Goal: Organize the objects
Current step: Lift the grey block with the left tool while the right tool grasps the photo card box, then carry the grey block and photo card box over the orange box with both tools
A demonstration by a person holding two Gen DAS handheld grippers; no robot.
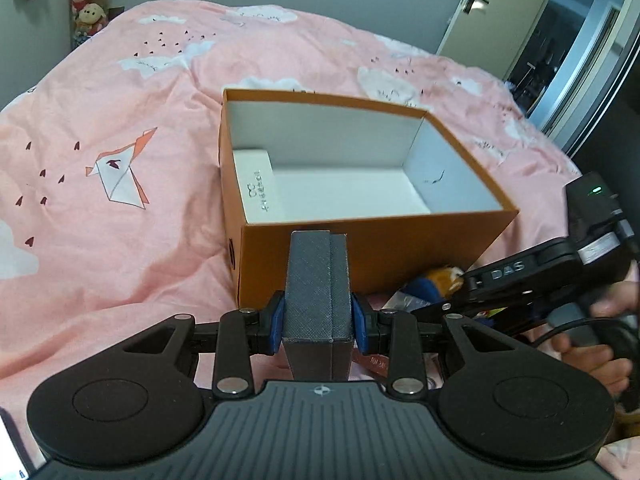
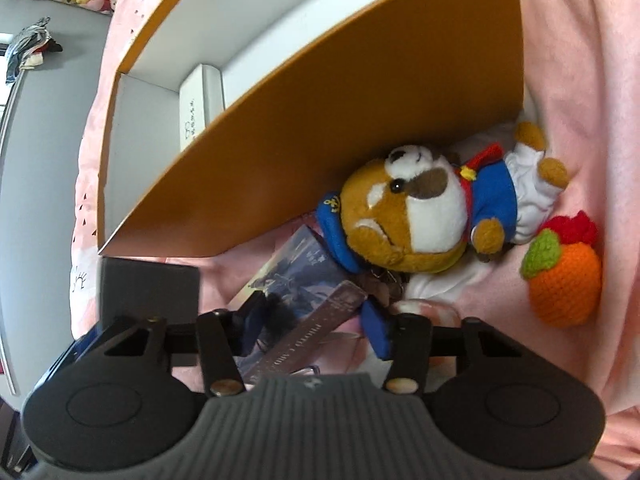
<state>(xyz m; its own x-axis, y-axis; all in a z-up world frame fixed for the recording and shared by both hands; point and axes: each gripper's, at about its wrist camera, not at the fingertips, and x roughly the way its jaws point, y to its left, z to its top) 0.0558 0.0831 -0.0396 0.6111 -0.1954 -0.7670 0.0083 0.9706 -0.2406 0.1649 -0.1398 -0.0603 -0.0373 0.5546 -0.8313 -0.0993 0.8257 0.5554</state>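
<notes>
My left tongs [image 1: 319,317] were clamped on a small grey case [image 1: 318,280], with a blue pad pressed on each side of it. The case stood up tall between the pads. Just past it sat the orange box [image 1: 360,256] on the pink bed [image 1: 120,240], open at the top. The box was white inside, and a small white box [image 1: 258,184] lay in it, far ahead and a bit to the left of my tongs. I could see writing on that white box, but it was too small for me to read.

My right tongs [image 2: 316,320] were apart, holding nothing. They sat low over a flat card packet [image 2: 304,280] lying right between the blue pads. I saw pale letters on its dark edge, but I could not read them. Just beyond it lay a stuffed dog [image 2: 420,208] in a blue coat, touching the orange box wall. To the right of the dog was a knitted orange fruit [image 2: 566,288].

In the left view, the other tool had "DAS" printed on its arm.

I think I was in the middle of putting things away. The grey case needed lifting over the near wall and setting down in the bare part of the box. My right tongs needed to close on the packet.
</notes>
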